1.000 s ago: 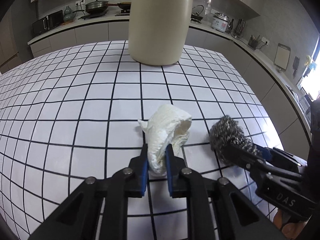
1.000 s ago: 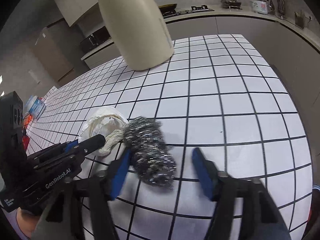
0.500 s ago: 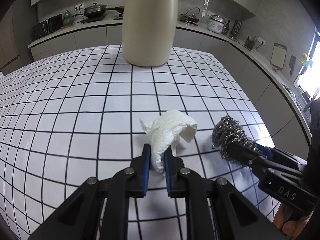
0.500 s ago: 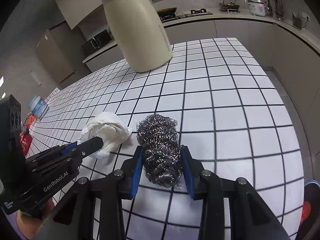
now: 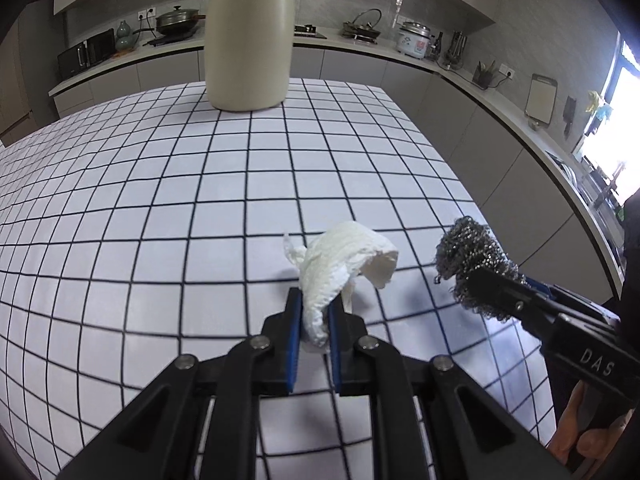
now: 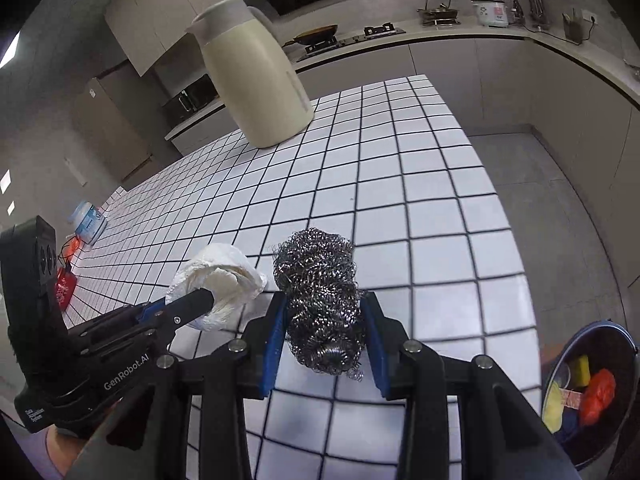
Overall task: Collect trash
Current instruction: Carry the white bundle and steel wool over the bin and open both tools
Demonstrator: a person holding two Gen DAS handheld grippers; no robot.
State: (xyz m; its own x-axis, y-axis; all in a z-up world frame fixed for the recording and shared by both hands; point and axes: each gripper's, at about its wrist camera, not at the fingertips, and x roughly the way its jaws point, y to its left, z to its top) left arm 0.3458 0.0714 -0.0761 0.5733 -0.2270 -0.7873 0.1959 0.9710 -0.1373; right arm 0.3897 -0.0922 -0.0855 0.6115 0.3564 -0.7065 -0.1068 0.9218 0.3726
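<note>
Left wrist view: the left gripper is clenched on a crumpled tissue, held just above the tiled table. To its right, the right gripper carries a steel scourer. A cream jug stands at the table's far end.

Right wrist view: the right gripper grips the scourer between its blue pads, clear of the table. The tissue sits beside it in the left gripper. A bin with scraps inside stands on the floor, lower right.

The step looks like carrying both pieces away. Next, each must be brought over the bin's mouth before the jaws let go.
</note>
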